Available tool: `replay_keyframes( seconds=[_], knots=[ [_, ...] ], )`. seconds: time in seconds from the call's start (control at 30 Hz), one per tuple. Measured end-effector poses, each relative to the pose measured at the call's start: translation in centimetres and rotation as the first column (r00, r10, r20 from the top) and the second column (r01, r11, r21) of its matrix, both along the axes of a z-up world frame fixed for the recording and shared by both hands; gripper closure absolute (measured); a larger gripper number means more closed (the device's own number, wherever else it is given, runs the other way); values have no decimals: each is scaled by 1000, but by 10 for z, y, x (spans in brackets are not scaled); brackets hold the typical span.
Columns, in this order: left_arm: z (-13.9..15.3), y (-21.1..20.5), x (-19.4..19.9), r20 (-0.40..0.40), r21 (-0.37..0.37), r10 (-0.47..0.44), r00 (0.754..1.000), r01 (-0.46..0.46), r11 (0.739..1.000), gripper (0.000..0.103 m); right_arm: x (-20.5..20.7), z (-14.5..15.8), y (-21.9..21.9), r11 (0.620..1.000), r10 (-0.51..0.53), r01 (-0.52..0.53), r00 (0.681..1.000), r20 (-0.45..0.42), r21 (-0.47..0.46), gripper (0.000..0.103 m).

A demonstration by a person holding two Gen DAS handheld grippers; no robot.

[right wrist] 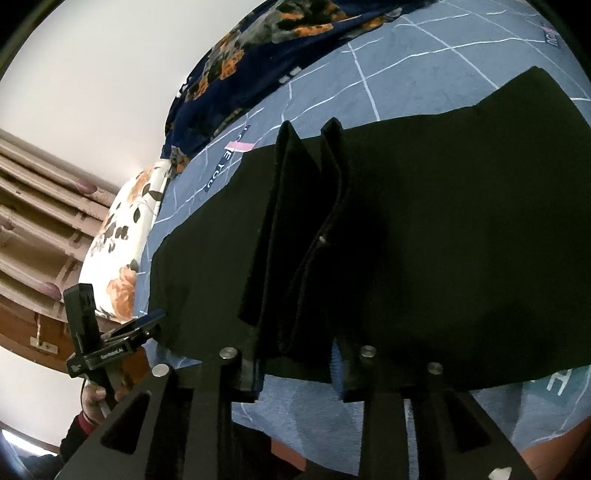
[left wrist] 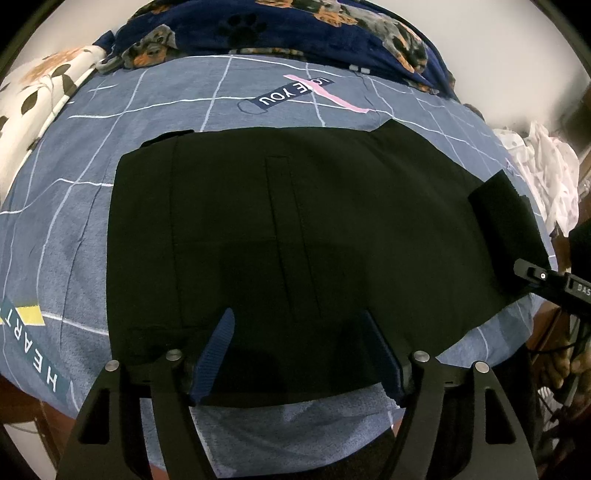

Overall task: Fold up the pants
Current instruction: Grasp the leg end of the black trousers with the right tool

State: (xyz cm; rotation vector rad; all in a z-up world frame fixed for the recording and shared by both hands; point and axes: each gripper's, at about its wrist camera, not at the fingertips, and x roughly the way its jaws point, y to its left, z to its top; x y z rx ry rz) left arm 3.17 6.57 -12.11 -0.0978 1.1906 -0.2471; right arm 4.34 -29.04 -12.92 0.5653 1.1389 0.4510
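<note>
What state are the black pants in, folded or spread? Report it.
Partly folded: the black pants lie flat on the bedsheet, and the right gripper lifts a bunched end above them.

The pants (left wrist: pixel 295 229) are matt black woven cloth, smooth, with faint seam lines. Under them the bedsheet (left wrist: pixel 74 229) is soft blue-grey cotton-like cloth with printed white lines; toward twelve o'clock lies a fuzzy navy fleece blanket (left wrist: pixel 280 29). The left gripper (left wrist: pixel 299 354) has matt black plastic arms, shiny metal pins and ribbed blue finger pads (left wrist: pixel 218 354).
</note>
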Motion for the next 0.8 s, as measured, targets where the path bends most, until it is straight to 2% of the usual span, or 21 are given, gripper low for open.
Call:
replay_keyframes(
  seconds=[0.07, 0.27, 0.4, 0.53, 0.63, 0.73, 0.8],
  knots=[
    [0, 0, 0, -1, -1, -1, 1000, 1, 1000, 31, 0, -2, 0, 999, 7, -6, 1000, -13, 45, 55],
    [0, 0, 0, 0, 1, -1, 1000, 1, 1000, 31, 1, -8, 1, 985, 24, -17, 999, -43, 171, 36],
    [6, 0, -2, 27, 14, 2, 1000, -2, 1000, 31, 2, -18, -11, 949, -5, 35, 995, -95, 313, 35],
    [36, -7, -11, 149, -5, -31, 988, 32, 999, 31, 1, -24, -25, 901, -39, 93, 990, -133, 424, 35],
    [60, -28, -19, 229, -30, -101, 968, 111, 993, 31, 2, -23, -34, 885, -54, 116, 988, -147, 451, 33],
    [67, -56, -14, 231, -48, -173, 957, 189, 981, 31, 3, -18, -46, 867, -65, 133, 986, -155, 481, 33],
    [66, -82, -6, 226, -93, -214, 950, 240, 966, 31, 3, -12, -57, 867, -81, 141, 986, -144, 477, 33]
  ],
)
